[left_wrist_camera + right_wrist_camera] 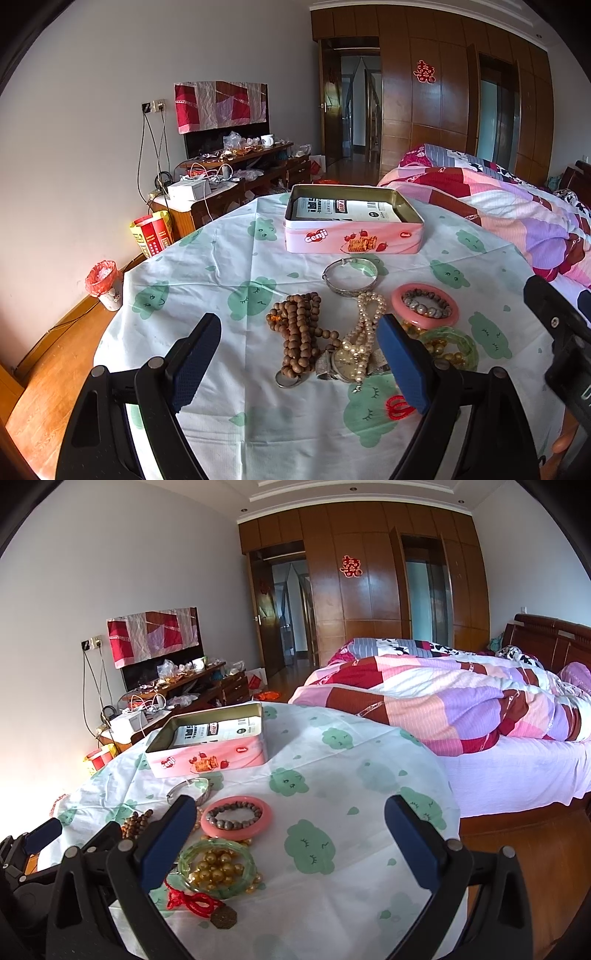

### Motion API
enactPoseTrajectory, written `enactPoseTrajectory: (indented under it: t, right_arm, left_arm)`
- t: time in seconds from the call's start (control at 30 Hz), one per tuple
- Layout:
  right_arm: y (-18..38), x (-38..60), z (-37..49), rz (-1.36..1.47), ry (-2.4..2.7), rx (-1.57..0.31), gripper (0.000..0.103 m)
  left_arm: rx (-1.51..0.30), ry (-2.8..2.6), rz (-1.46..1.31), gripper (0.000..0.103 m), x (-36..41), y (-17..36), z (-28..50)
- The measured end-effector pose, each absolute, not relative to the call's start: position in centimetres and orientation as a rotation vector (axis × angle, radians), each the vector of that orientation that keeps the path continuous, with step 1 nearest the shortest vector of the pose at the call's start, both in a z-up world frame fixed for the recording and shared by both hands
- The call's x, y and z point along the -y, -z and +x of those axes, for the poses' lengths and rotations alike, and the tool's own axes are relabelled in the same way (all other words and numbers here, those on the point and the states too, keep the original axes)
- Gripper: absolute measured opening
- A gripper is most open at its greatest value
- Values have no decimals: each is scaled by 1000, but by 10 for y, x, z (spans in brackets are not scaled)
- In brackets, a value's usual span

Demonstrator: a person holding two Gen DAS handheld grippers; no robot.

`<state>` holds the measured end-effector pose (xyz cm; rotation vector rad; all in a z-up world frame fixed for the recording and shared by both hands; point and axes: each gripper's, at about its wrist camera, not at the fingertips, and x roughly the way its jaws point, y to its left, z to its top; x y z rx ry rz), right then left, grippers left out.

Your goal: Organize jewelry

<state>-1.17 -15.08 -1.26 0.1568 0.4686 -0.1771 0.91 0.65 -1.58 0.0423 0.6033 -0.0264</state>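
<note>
Jewelry heap: brown wooden bead strand [299, 332], white pearl necklace [364, 332] and silver-faced watch [345, 363] lie between the left gripper [299, 354] jaws, which are wide apart, nothing held. Open pink rectangular biscuit tin [352, 240] sits ahead on the counter [221, 369], probably the destination. Right gripper [290, 842] jaws also apart, empty; pink bangle [236, 818] near its left jaw.

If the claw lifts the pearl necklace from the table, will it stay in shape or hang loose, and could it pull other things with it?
The pearl necklace would probably hang loose: it is a beaded strand lying in folded loops. It lies across the watch, so lifting may drag or shift the watch. Its round, glossy beads could slip between the pads; pinching several strands together seems safer.
</note>
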Motion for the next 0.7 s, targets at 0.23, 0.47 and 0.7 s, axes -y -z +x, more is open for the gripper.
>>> enactPoseTrajectory:
  t: [0.23,0.47,0.7]
  right_arm:
    - [18,160,0,166,128,-503,103]
    - [30,173,22,213,9,-605,89]
    - [43,172,37,232,-28,-674,83]
  left_arm:
    - [-624,67,-11,86,-38,26,30]
    - [-698,117,-192,86,-75,43,53]
    - [-777,219,-176,69,-62,46,66]
